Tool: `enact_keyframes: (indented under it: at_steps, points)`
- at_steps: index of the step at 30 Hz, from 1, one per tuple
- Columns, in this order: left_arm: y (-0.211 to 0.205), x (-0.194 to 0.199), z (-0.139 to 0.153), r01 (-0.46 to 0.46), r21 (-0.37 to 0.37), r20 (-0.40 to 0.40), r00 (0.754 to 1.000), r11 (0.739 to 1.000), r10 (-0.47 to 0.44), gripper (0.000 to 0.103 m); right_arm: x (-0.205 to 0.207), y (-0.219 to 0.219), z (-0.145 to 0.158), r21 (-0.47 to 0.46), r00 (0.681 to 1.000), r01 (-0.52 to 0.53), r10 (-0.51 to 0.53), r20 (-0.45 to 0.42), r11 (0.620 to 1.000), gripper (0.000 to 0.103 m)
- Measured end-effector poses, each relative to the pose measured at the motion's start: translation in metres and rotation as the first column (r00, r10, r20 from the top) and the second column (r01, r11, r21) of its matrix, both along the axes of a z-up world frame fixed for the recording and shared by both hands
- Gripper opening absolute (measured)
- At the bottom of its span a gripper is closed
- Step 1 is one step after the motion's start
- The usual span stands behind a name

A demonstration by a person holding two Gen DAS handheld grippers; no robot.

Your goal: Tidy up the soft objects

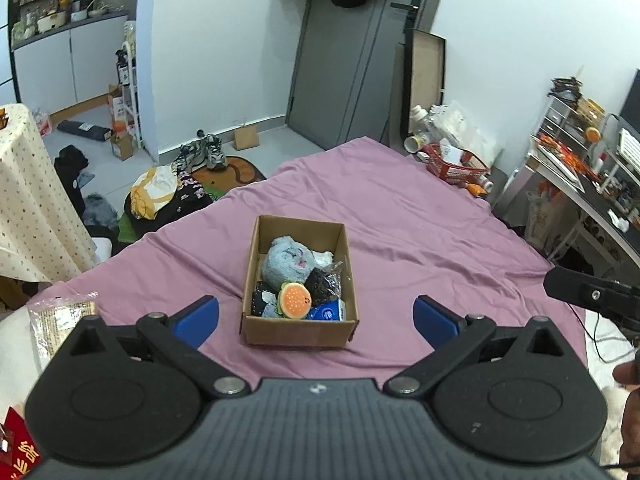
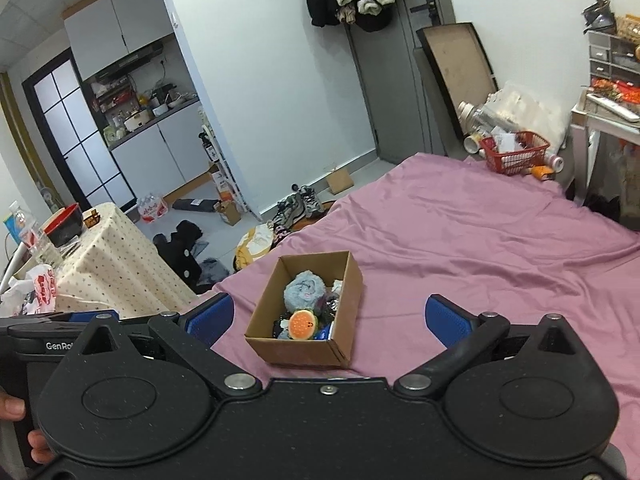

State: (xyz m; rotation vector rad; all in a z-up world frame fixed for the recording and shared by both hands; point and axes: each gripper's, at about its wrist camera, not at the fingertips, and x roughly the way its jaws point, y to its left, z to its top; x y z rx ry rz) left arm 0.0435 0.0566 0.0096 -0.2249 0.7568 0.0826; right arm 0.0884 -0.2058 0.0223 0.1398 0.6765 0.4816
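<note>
A brown cardboard box (image 1: pixel 256 272) stands on the pink bed sheet (image 1: pixel 420 216). It holds a grey-blue plush (image 1: pixel 286 262), an orange burger-shaped plush (image 1: pixel 295 300), dark soft items and a blue packet (image 1: pixel 328 313). My left gripper (image 1: pixel 316 318) is open and empty, held above the box's near side. In the right wrist view the box (image 2: pixel 348 300) holds the same burger plush (image 2: pixel 304 325) and grey-blue plush (image 2: pixel 304 290). My right gripper (image 2: pixel 328 320) is open and empty, above the box's near end.
A red basket (image 2: pixel 516 156) sits at the bed's far corner. A table with a dotted cloth (image 2: pixel 108 264) stands left of the bed. A printed packet (image 1: pixel 60 320) lies at the bed's near left. Clothes and shoes (image 1: pixel 208 152) lie on the floor.
</note>
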Motion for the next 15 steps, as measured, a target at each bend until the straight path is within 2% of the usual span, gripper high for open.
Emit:
enact_keyframes:
  at_steps: [9,15]
  points:
    - [-0.009,-0.030,0.008,0.027,0.041,0.036,0.999,0.999,-0.029,0.102,-0.030,-0.007,0.002,0.012,0.999,0.023,-0.023,0.024,1.000,0.103]
    - [-0.009,-0.045,0.011,0.037,0.037,0.056,0.998,0.999,-0.039,0.102,-0.040,-0.005,0.000,0.005,0.999,0.025,-0.025,0.026,1.000,0.103]
